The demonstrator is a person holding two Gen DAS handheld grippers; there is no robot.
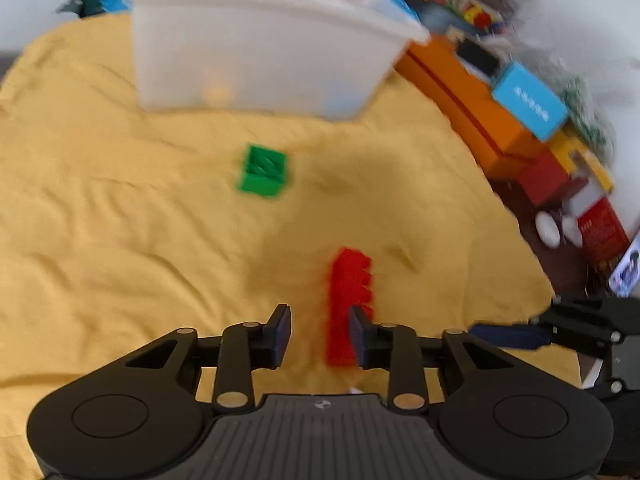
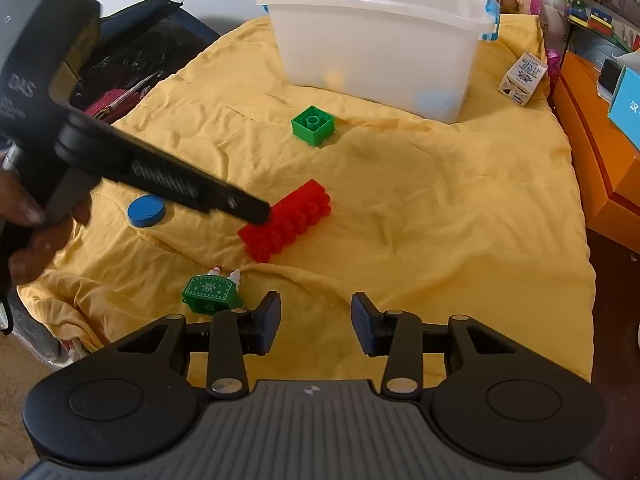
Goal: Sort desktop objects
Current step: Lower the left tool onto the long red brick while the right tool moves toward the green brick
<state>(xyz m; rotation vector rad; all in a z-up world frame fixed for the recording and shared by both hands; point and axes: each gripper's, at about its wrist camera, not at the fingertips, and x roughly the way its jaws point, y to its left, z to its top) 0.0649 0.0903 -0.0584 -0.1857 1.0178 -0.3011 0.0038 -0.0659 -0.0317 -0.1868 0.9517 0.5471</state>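
A long red brick (image 1: 348, 304) (image 2: 286, 220) lies on the yellow cloth (image 2: 440, 220). My left gripper (image 1: 319, 334) is open, and the brick's near end sits between its fingers, close to the right finger. In the right wrist view the left gripper (image 2: 256, 210) reaches the brick's left end. A green square brick (image 1: 264, 170) (image 2: 313, 125) lies farther off, in front of the white plastic bin (image 1: 256, 52) (image 2: 380, 40). My right gripper (image 2: 315, 322) is open and empty above the cloth's near part. A blue disc (image 2: 146, 210) and a green toy (image 2: 210, 292) lie at the left.
Orange boxes (image 1: 472, 108) (image 2: 592, 140) and a blue box (image 1: 528, 100) stand along the right edge of the cloth. A small printed carton (image 2: 522, 78) sits beside the bin. A black bag (image 2: 148, 48) lies at the back left. My right gripper (image 1: 532, 334) shows in the left view.
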